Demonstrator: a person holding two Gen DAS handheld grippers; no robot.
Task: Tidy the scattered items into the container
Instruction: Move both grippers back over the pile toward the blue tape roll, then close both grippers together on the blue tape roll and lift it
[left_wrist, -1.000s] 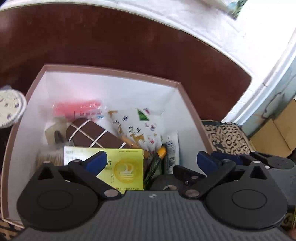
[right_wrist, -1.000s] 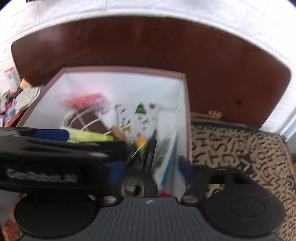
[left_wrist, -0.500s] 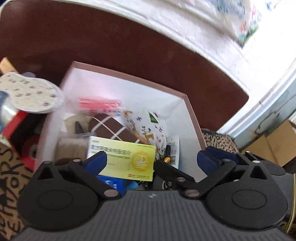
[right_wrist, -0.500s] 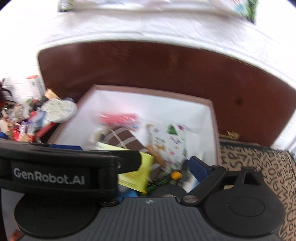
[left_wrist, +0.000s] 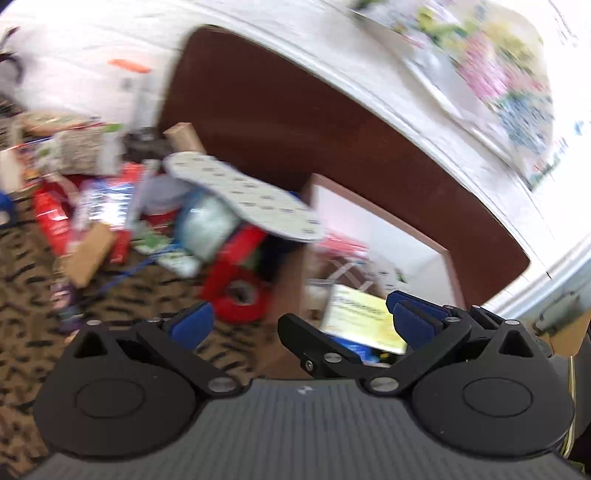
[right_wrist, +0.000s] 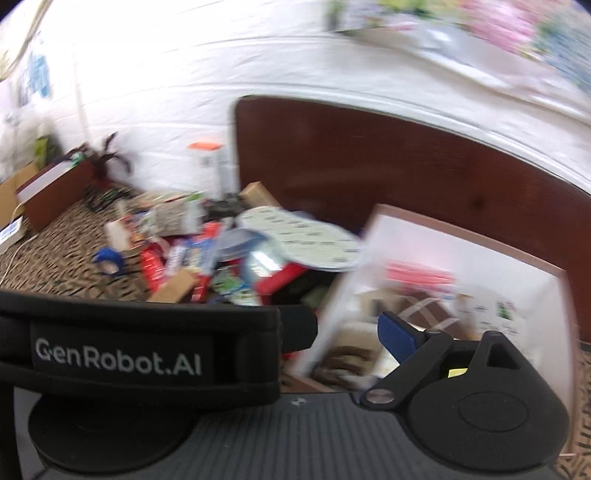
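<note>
The white box with a pinkish rim (left_wrist: 373, 218) sits to the right, in front of both grippers. Inside lie a yellow carton (left_wrist: 358, 317), a brown striped item (right_wrist: 424, 306) and a red packet (right_wrist: 417, 275). To its left is the scattered pile: a round dotted white lid (left_wrist: 243, 195), a red tape roll (left_wrist: 236, 295) and a blue tape roll (right_wrist: 109, 260). My left gripper (left_wrist: 299, 325) is open and holds nothing. My right gripper (right_wrist: 295, 328) is also open and holds nothing. One of its blue pads (right_wrist: 397, 338) shows; the other is hidden behind the left gripper's body.
A dark brown wooden board (left_wrist: 314, 122) stands behind the box, against a white brick wall. Everything rests on a tan cloth with black lettering (left_wrist: 129, 295). A brown box (right_wrist: 51, 188) and a dark plant (right_wrist: 107, 158) stand at the far left. Both views are blurred.
Both grippers have swung left, from above the box toward the pile beside it. The right gripper's jaws have spread wider. The yellow carton stays in the box.
</note>
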